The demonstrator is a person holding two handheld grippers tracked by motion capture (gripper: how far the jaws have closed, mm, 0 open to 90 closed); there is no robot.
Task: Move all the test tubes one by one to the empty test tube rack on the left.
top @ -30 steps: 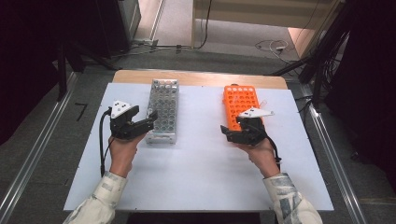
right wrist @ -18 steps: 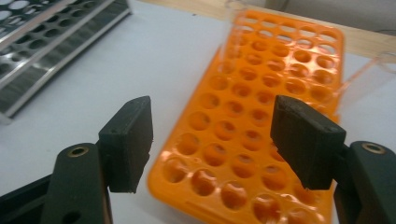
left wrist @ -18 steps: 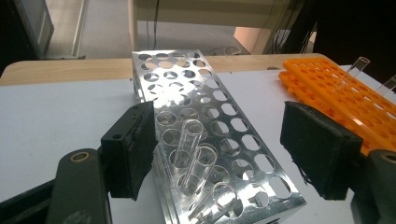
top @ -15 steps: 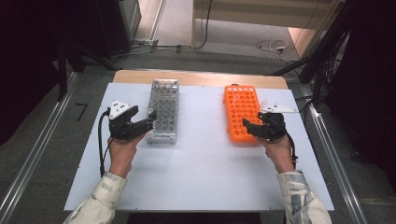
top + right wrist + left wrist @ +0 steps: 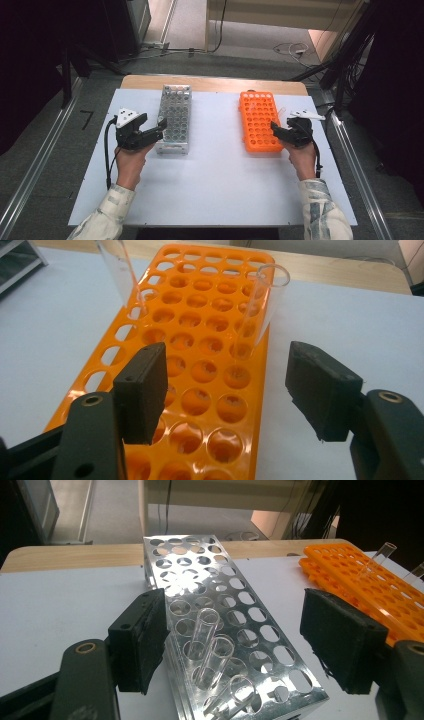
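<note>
My R gripper (image 5: 227,390) gapes wide, empty, facing a tube (image 5: 260,310) in the orange rack (image 5: 258,121). L gripper (image 5: 235,640) wide too (by steel rack (image 5: 220,625)). Risk: jaw knocks the tube sideways, glass slips.

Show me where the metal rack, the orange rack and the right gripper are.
Metal rack (image 5: 175,107): high view, middle of its holed top.
Orange rack (image 5: 258,117): high view, middle of its holed top.
Right gripper (image 5: 274,128): high view, between its fingertips.
</note>
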